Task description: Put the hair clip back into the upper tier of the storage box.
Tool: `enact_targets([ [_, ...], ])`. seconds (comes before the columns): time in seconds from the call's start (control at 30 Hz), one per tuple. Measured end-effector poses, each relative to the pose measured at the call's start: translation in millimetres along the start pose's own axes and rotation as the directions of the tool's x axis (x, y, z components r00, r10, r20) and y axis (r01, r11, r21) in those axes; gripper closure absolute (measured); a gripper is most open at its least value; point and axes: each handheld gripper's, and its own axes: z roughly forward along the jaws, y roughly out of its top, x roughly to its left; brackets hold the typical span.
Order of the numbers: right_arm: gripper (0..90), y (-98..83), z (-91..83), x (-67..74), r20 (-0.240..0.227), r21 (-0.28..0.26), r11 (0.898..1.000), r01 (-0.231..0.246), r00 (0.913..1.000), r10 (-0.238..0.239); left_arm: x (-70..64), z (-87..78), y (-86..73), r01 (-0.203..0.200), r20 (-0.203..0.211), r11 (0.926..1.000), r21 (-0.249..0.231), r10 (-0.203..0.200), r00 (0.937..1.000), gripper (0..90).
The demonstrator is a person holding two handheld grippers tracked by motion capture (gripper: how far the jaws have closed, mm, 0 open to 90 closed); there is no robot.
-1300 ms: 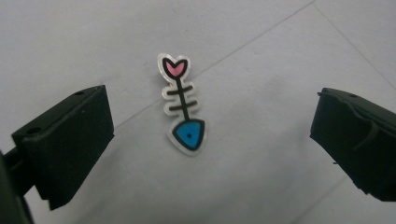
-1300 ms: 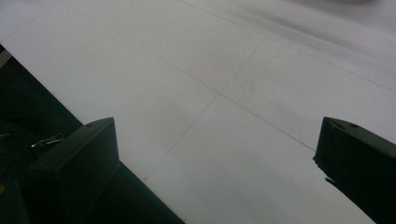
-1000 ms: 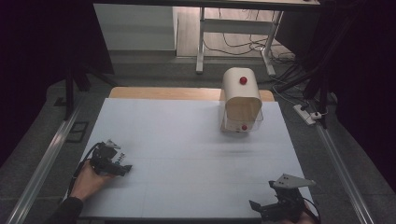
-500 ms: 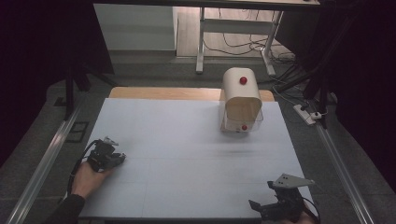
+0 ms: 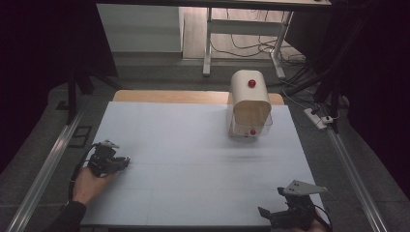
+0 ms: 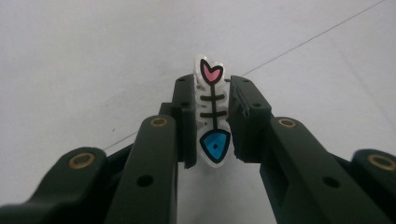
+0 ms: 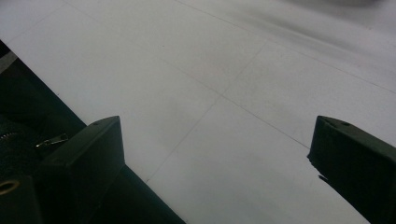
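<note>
Overhead, the high view shows the left tongs (image 5: pixel 110 159) low over the near-left part of the pale worktop (image 5: pixel 193 145), a hand (image 5: pixel 89 184) behind them. The right tongs (image 5: pixel 290 212) sit at the near-right edge. A cream, round-topped box (image 5: pixel 250 104) with a red knob stands at the far right, well apart from both; its purpose cannot be determined.

Left gripper view: the left tongs are clenched on a small flat fish-bone charm (image 6: pixel 212 114), white with black outline, a pink heart tail at the top and a blue head at the bottom. It stands upright between the jaws, pinched at its middle ribs, with tail and head showing clear of the pads. Bare worktop lies beyond; whether the charm touches the surface cannot be determined.

Right gripper view: the right tongs (image 7: pixel 215 154) are released, jaws wide apart, nothing between them, angled over the worktop's near edge.

Assessment: the step in hand appears to be carrying the charm, grasp secured. The next move likely calls for a steady transfer toward a destination, possibly the box, without loosening the pinch, since the charm is thin and could slip or twist.
</note>
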Motion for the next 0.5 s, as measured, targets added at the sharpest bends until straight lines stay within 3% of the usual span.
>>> enact_targets([
  [0.17,3.1,-0.3,-0.5,0.5,0.003,-0.007,1.0,0.005,1.0,-0.005,-5.8,-7.2,2.6,-0.028,0.032,0.9986,-0.045,0.029,0.9991,73.2],
  [0.33,3.1,-0.9,-2.3,-0.5,0.0,-0.024,1.0,-0.004,1.0,0.004,-10.1,-11.5,4.9,-0.049,0.049,0.9971,-0.058,0.052,0.9975,73.1],
  [0.5,3.1,-1.3,-3.3,-0.7,0.001,-0.034,0.999,-0.007,1.0,0.007,-19.5,-19.9,9.5,-0.078,0.055,0.9921,-0.098,0.084,0.9949,73.1],
])
